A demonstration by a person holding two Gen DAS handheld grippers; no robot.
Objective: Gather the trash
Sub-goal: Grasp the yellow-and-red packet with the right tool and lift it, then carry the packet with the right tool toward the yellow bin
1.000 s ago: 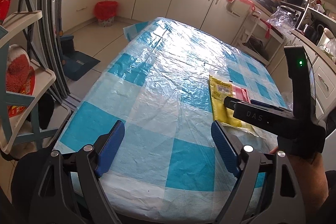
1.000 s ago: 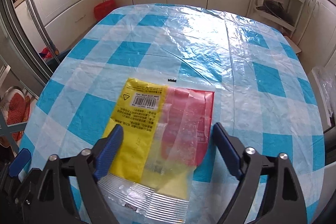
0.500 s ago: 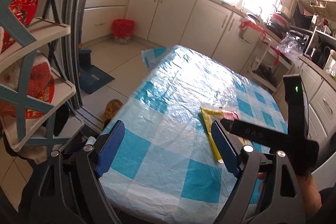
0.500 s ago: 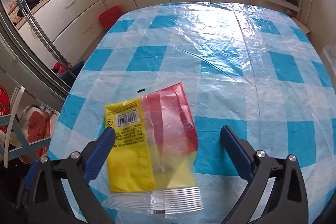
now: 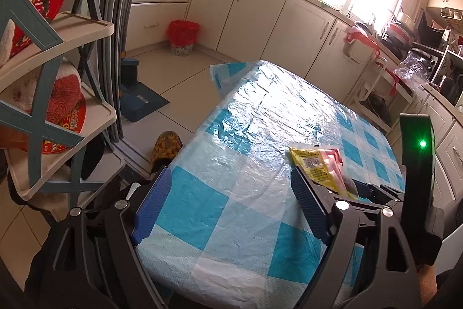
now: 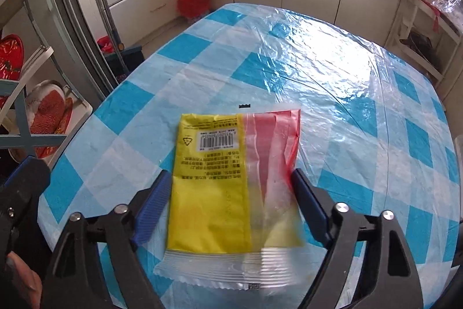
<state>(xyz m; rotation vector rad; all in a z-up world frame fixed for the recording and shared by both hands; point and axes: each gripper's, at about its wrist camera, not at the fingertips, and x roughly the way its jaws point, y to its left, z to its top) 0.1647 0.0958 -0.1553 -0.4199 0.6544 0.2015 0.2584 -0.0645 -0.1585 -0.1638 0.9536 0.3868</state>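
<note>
A flat yellow and red snack wrapper with a barcode lies on the blue-and-white checked table. My right gripper is open, its blue fingers either side of the wrapper's near half, just above it. In the left wrist view the wrapper lies at the right, partly hidden by the right gripper's body. My left gripper is open and empty over the table's near left corner.
A red-lined trash bin stands on the floor by the cabinets; it also shows in the right wrist view. A shelf rack stands left of the table. A slipper and a blue dustpan lie on the floor.
My right gripper has swung back and come down so its fingers straddle the wrapper. My left gripper has pulled back and left towards the table's corner.
</note>
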